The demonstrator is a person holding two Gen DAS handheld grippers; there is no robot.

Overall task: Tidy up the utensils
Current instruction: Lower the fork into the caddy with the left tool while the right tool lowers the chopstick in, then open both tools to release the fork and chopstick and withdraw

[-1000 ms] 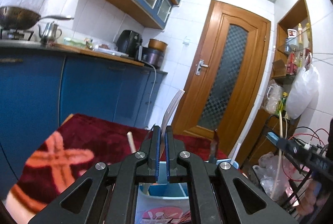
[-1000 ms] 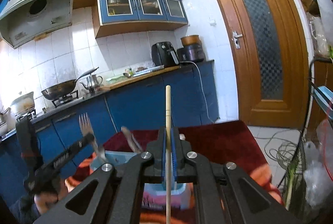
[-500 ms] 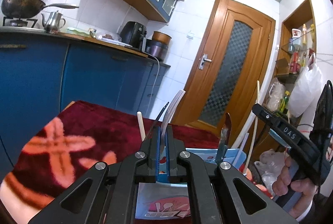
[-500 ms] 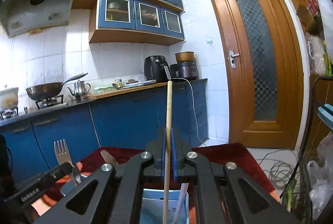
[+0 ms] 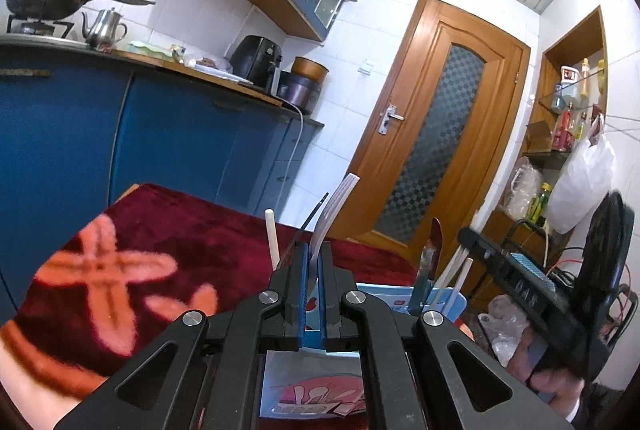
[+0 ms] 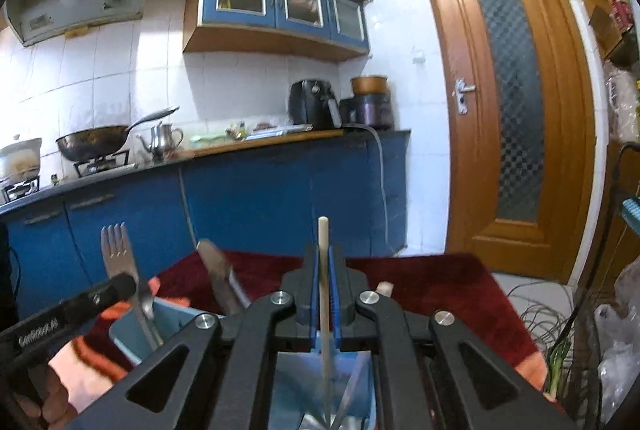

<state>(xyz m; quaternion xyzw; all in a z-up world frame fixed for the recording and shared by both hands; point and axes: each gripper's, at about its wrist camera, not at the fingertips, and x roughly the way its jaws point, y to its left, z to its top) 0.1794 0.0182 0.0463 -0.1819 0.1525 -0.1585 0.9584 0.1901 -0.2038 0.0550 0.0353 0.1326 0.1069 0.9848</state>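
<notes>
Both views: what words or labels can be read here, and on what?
"GenRobot.AI": on the side of the left gripper.
Label on the holder: pink print, too blurred to read.
Labels on the shelf jars: too small to read.

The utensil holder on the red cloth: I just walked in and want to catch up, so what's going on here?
A person is sorting utensils into a blue holder on the red cloth, with a handheld gripper in each hand. The left gripper is shut on a fork held upright over the holder. The right gripper has a chopstick between its fingers, lower end down in the holder, and has just been opening. A knife already stands inside.
</notes>
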